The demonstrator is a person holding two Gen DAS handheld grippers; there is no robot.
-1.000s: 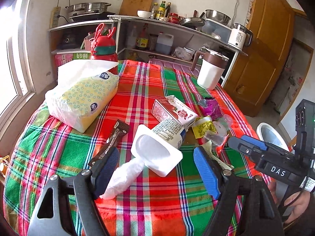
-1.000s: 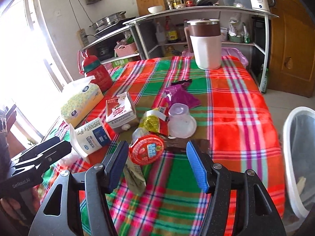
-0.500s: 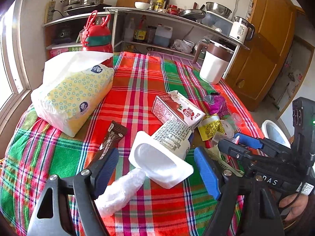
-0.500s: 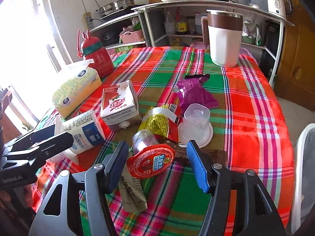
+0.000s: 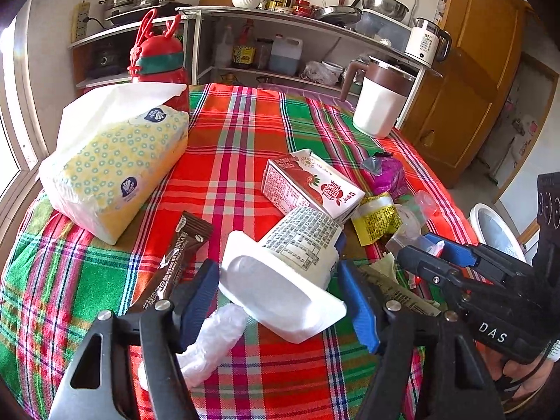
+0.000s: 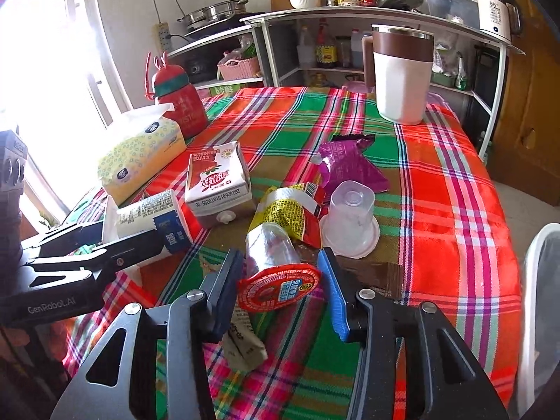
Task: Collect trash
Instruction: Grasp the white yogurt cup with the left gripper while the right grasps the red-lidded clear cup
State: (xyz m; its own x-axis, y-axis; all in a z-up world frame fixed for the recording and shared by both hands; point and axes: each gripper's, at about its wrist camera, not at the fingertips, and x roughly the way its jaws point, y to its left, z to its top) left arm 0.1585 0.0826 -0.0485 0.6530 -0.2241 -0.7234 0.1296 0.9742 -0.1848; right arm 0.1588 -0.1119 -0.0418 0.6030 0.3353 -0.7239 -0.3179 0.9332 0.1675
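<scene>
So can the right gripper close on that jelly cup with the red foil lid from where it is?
Probably yes. The jelly cup lies on its side between the open right gripper, its red lid facing the camera. Only the yellow wrapper touches its far end, and nothing blocks the fingers.

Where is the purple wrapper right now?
In the right wrist view the purple wrapper lies mid-table, just behind the upturned clear cup and in front of the white jug.

Both views are lit brightly by daylight from the window on the left, which is blown out to white glare. Straight lines are bowed by fisheye distortion, and the corners are vignetted black.
</scene>
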